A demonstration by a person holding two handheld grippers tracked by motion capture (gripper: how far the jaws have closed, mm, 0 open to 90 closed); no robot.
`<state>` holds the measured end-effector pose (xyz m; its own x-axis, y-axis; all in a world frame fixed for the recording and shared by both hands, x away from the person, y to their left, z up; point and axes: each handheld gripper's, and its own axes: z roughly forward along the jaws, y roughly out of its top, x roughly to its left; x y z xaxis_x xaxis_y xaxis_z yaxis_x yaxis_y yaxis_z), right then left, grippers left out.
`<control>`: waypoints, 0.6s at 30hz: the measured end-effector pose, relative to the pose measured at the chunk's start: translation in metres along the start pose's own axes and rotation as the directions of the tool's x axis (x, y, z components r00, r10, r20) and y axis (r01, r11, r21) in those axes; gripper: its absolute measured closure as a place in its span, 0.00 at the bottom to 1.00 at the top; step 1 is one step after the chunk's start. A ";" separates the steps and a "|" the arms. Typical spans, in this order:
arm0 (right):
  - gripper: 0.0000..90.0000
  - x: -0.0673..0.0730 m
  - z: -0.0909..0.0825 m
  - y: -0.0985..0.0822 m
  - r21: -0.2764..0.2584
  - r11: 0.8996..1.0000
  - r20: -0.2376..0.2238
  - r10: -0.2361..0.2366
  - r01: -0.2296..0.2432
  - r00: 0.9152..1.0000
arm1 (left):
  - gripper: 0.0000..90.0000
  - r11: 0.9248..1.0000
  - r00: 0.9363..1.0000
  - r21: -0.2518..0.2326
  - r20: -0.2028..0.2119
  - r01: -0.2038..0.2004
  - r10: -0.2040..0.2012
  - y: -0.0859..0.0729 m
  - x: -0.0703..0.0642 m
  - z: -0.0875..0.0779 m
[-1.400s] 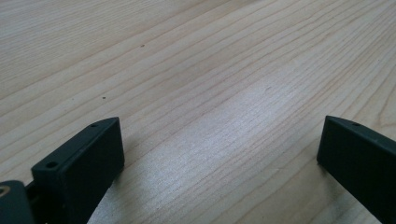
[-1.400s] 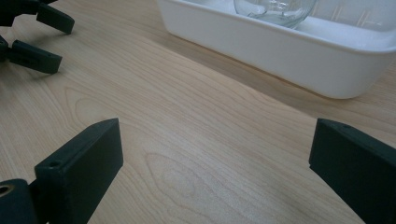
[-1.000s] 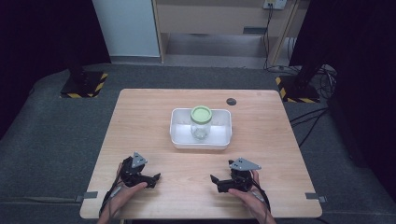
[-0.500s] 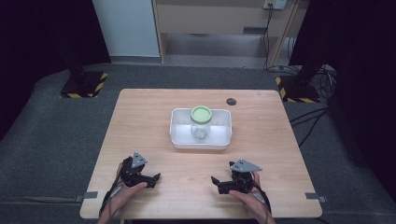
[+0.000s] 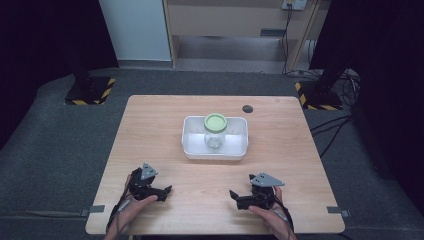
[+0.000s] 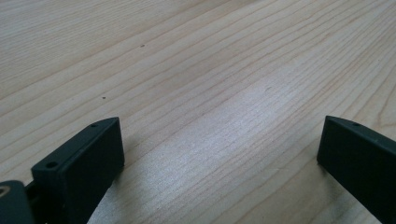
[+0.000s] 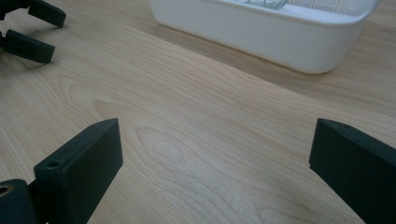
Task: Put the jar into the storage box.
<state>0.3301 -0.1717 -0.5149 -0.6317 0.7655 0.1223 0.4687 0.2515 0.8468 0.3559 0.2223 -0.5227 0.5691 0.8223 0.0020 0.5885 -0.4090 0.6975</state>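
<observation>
While both tools sit low on the near edge of the wooden table (image 5: 160,130), I read my left gripper (image 5: 165,192) and my right gripper (image 5: 234,197) as spread wide, each with bare wood grain between its jaws and nothing held. From the right gripper view, the white tub (image 7: 280,32) stands just ahead of me, its smooth, rounded wall resting flat on the wood. Farther out, in the high view, that tub (image 5: 192,145) lies near the table's middle, well apart from both tools. Inside it a clear glass jar (image 5: 215,137) stands upright, closed with a pale green lid (image 5: 215,120). Beyond it, a small dark disc (image 5: 247,108) sits near the far edge.
</observation>
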 end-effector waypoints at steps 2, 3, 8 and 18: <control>0.03 0.000 0.000 -0.001 0.001 1.000 0.001 0.000 0.000 1.000 | 0.00 1.000 1.000 0.000 0.000 0.000 0.000 0.000 0.000 0.000; 0.03 0.000 0.000 -0.001 0.001 1.000 0.001 0.000 0.000 1.000 | 0.00 1.000 1.000 0.000 0.000 0.000 0.000 0.000 0.000 0.000; 0.03 0.000 -0.003 -0.003 0.000 1.000 0.006 0.001 -0.001 1.000 | 0.00 1.000 1.000 0.000 0.000 0.000 0.000 0.000 0.000 0.000; 0.03 -0.002 -0.004 -0.004 -0.004 1.000 0.010 0.007 -0.007 1.000 | 0.00 1.000 1.000 -0.001 0.000 0.001 -0.001 0.000 0.000 0.000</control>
<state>0.3268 -0.1764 -0.5159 -0.6226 0.7728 0.1229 0.4702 0.2440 0.8481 0.3559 0.2222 -0.5227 0.5687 0.8226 0.0015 0.5883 -0.4080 0.6981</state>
